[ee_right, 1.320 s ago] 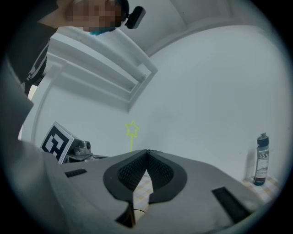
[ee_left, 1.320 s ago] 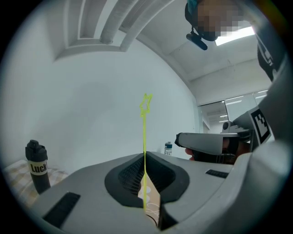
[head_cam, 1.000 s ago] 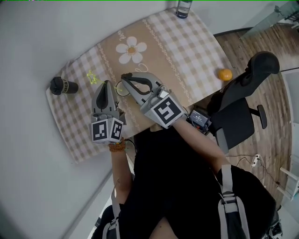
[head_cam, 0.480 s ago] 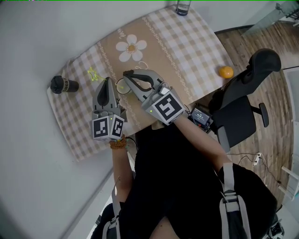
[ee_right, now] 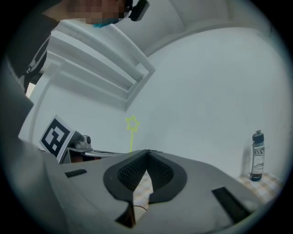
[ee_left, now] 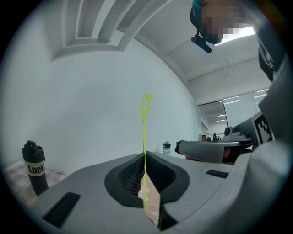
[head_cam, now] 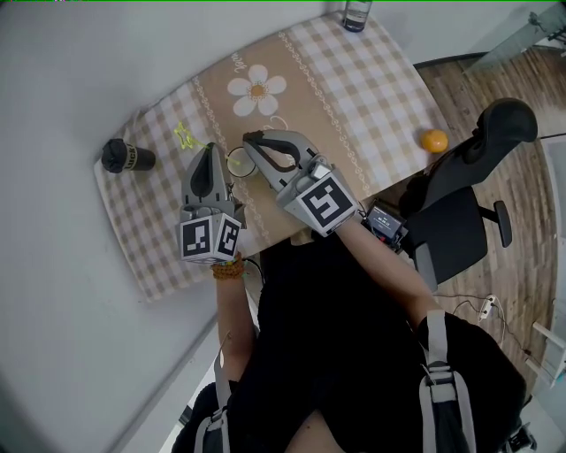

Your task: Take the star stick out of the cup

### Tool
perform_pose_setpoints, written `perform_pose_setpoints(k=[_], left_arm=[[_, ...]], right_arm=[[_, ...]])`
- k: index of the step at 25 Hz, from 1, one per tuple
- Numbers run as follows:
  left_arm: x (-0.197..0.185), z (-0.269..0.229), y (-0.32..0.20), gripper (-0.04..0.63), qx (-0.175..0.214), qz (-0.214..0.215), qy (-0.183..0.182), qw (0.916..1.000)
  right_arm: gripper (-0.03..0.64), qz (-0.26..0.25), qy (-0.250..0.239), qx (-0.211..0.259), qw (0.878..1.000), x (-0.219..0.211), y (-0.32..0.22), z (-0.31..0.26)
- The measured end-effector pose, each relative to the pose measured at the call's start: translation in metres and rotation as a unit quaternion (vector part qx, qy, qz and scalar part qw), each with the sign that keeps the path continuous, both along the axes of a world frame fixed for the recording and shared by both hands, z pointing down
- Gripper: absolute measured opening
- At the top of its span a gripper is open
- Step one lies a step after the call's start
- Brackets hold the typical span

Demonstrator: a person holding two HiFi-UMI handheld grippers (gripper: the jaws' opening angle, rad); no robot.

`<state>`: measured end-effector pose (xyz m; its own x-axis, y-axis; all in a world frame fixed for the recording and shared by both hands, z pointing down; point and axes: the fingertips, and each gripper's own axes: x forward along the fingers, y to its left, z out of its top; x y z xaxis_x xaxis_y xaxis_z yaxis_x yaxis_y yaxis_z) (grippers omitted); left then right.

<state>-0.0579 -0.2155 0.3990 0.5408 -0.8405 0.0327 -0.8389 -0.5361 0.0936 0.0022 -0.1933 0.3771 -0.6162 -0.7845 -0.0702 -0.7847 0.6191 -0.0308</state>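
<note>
A thin yellow star stick rises between the jaws of my left gripper, which is shut on it. In the left gripper view the stick runs straight up from the pinched pads, and the star tops it. The clear cup stands on the checked cloth just right of the left gripper. My right gripper reaches over the cup's far side with its tips together and nothing visible between them. In the right gripper view the star shows beyond that gripper. The stick's lower end is hidden.
A black bottle stands near the table's left edge. A water bottle is at the far corner. The cloth carries a daisy print. An orange lies past the right edge, beside a black office chair.
The head view has shifted a little. Both grippers, the stick and the cup keep their places relative to one another.
</note>
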Motion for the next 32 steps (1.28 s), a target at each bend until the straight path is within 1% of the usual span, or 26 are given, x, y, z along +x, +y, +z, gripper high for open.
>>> perform_pose_setpoints(k=[7, 25, 32], left_arm=[[0.0016, 0.0008, 0.001, 0.008, -0.002, -0.002, -0.004, 1.0], [-0.0012, 0.0, 0.0001, 0.008, -0.001, -0.003, -0.005, 1.0], [-0.0026, 0.0017, 0.0008, 0.008, -0.001, -0.003, -0.007, 1.0]], right_arm=[[0.005, 0.001, -0.01, 0.001, 1.0, 0.0015, 0.0005, -0.0022], [0.005, -0.002, -0.001, 0.002, 1.0, -0.0022, 0.0022, -0.0033], [0.005, -0.004, -0.008, 0.001, 1.0, -0.0066, 0.0072, -0.0015]])
